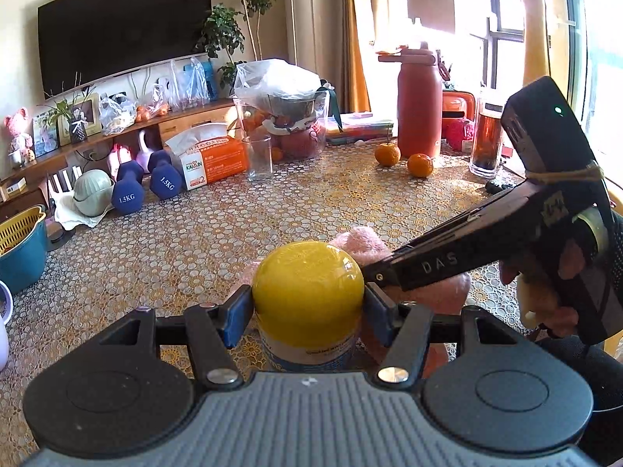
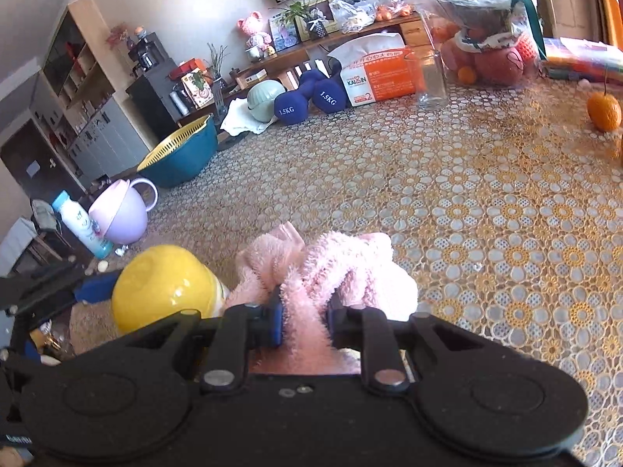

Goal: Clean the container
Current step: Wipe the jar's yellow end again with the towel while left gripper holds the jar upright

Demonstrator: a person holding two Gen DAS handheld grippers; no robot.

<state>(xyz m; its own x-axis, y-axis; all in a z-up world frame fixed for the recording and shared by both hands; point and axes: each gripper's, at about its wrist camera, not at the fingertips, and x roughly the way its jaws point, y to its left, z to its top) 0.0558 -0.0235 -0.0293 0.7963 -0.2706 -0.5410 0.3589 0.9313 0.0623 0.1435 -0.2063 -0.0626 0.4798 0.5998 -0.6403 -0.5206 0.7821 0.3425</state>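
A container with a round yellow lid (image 1: 307, 292) and a blue-and-white label stands upright on the patterned tablecloth. My left gripper (image 1: 307, 311) is shut on it, its blue pads pressed against both sides of the lid. In the right wrist view the same yellow-lidded container (image 2: 163, 288) sits at the lower left. My right gripper (image 2: 303, 321) is shut on a fluffy pink cloth (image 2: 331, 268), which bunches up against the container's right side. The right gripper's black body (image 1: 506, 241) reaches in from the right, with a hand on its handle.
A clear empty glass (image 1: 259, 155), an orange tissue box (image 1: 210, 157), two blue dumbbells (image 1: 148, 185) and a bagged gift basket (image 1: 284, 109) line the far side. Two oranges (image 1: 405, 159) and a red bottle (image 1: 418, 105) stand far right. A purple cup (image 2: 124, 210) and a teal basket (image 2: 183, 155) sit left.
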